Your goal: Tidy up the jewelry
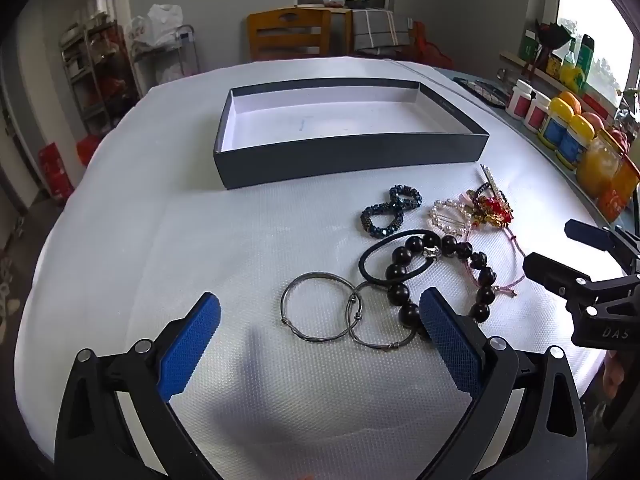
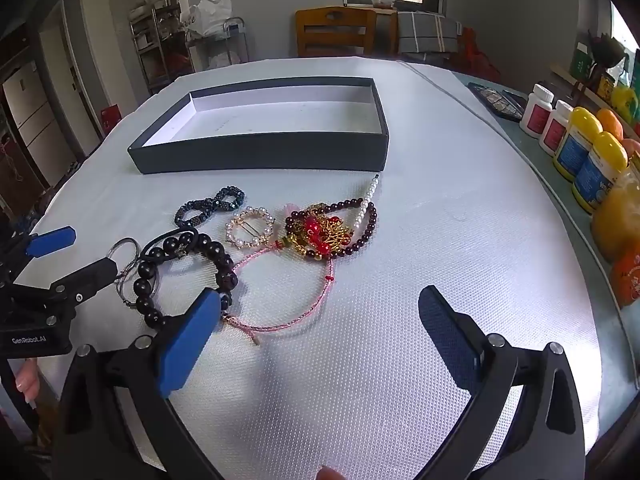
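Note:
A dark grey box [image 1: 348,152] with a white, bare inside lies open at the back of the white cloth. In front of it is a heap of jewelry: two silver bangles [image 1: 320,276], a black bead bracelet [image 1: 400,292], a black hair tie [image 1: 372,256], a dark blue beaded bracelet [image 2: 208,206], a pearl ring clip [image 2: 240,240], a red and gold ornament [image 2: 320,232] and a pink cord [image 2: 320,296]. My left gripper [image 1: 320,304] hangs open over the bangles. My right gripper [image 2: 320,298] is open above the pink cord. Neither holds anything.
Bottles and jars [image 2: 584,148] line the table's right edge, with fruit behind them. A wooden chair [image 1: 288,34] stands beyond the far edge, and metal shelves [image 1: 88,64] stand at the back left. White cloth [image 2: 440,220] lies to the right of the heap.

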Demonstrator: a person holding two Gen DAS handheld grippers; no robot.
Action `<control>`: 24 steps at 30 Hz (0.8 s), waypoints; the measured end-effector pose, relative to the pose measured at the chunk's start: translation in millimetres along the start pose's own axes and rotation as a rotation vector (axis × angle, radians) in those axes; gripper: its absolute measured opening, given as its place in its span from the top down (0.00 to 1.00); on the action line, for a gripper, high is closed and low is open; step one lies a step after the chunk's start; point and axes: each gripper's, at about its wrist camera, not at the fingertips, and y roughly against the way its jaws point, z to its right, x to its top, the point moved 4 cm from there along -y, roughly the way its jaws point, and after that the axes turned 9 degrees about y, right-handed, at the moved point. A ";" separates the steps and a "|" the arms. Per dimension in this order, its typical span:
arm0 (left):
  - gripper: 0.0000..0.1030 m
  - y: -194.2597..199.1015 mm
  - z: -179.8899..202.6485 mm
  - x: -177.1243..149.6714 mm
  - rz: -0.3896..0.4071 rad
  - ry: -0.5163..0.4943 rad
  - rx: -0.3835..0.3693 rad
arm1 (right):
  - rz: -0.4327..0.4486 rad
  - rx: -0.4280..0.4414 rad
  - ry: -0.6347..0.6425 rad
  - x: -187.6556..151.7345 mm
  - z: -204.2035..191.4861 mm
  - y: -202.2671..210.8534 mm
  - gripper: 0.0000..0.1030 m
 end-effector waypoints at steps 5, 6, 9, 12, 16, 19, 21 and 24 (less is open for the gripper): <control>0.02 -3.6 2.9 5.0 -0.003 0.005 -0.002 | -0.005 0.005 0.001 -0.5 -1.1 -0.6 0.05; 0.02 -4.5 3.3 5.7 -0.005 0.006 -0.003 | -0.004 0.006 0.001 -0.5 -1.3 -0.6 0.05; 0.02 0.9 0.8 2.5 -0.008 -0.002 -0.002 | -0.005 0.009 -0.001 -1.2 -2.0 -0.9 0.05; 0.02 2.4 1.1 3.2 -0.008 -0.005 0.000 | -0.008 0.009 -0.003 -2.6 -2.5 -1.8 0.05; 0.02 -1.1 3.0 -1.3 0.008 0.000 -0.003 | -0.009 0.013 -0.006 -3.7 -1.8 -1.4 0.05; 0.02 -0.7 2.9 -0.7 0.018 -0.002 -0.005 | -0.009 0.014 -0.006 -3.4 -1.4 -1.6 0.05; 0.02 -0.3 2.9 -0.4 0.027 -0.003 -0.004 | -0.011 0.014 -0.006 -3.6 -1.6 -1.7 0.05; 0.02 -2.0 2.7 -1.7 0.013 -0.002 -0.003 | -0.010 0.013 -0.005 -3.5 -1.6 -1.6 0.05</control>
